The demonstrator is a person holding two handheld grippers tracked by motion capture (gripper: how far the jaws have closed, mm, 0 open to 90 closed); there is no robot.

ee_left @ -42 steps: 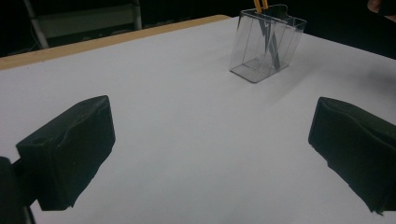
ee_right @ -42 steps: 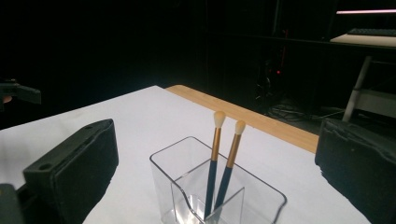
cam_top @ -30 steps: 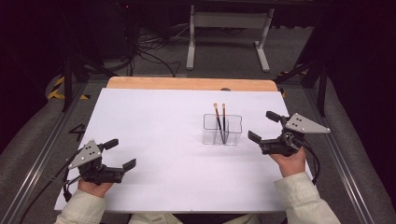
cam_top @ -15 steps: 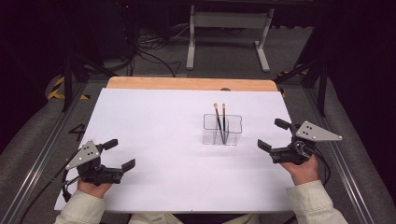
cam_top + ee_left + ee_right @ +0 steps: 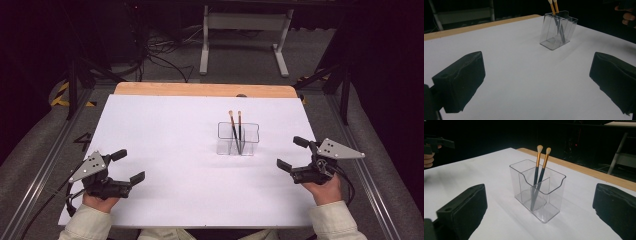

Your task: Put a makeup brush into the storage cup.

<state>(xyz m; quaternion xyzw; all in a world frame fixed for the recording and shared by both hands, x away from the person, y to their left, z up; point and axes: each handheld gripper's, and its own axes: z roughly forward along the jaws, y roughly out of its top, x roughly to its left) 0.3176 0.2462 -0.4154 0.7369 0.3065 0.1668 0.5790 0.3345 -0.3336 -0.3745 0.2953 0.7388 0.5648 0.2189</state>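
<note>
The two makeup brushes (image 5: 236, 129) are standing in a clear holder (image 5: 238, 139) a bit right of the table's middle, toward the far half of the white table (image 5: 165, 130); so that's where the action is gonna be. Handles down, bristle tips up, both in the same compartment of the holder and leaning close together, tips nearly touching in the right gripper view (image 5: 541, 167); so their long axis is near upright, just slightly tilted.

Right gripper (image 5: 297, 152) is clearly the closer one; it sits near the right edge of the table, with the holder off to its left and a little farther away, and its camera looks pretty much straight at the holder (image 5: 537, 188) between the two jaws. Jaws spread wide, nothing in them. Left gripper (image 5: 127, 165) is down at the near left corner, well apart from the holder, which shows up small and far off in its view (image 5: 557, 31); also wide open and holding nothing.

My guess; if a brush is getting pulled, the right one should do it, coming in from the side and above to pinch a gold ferrule or the upper handle, then lifting along that upright axis so the holder doesn't tip.
</note>
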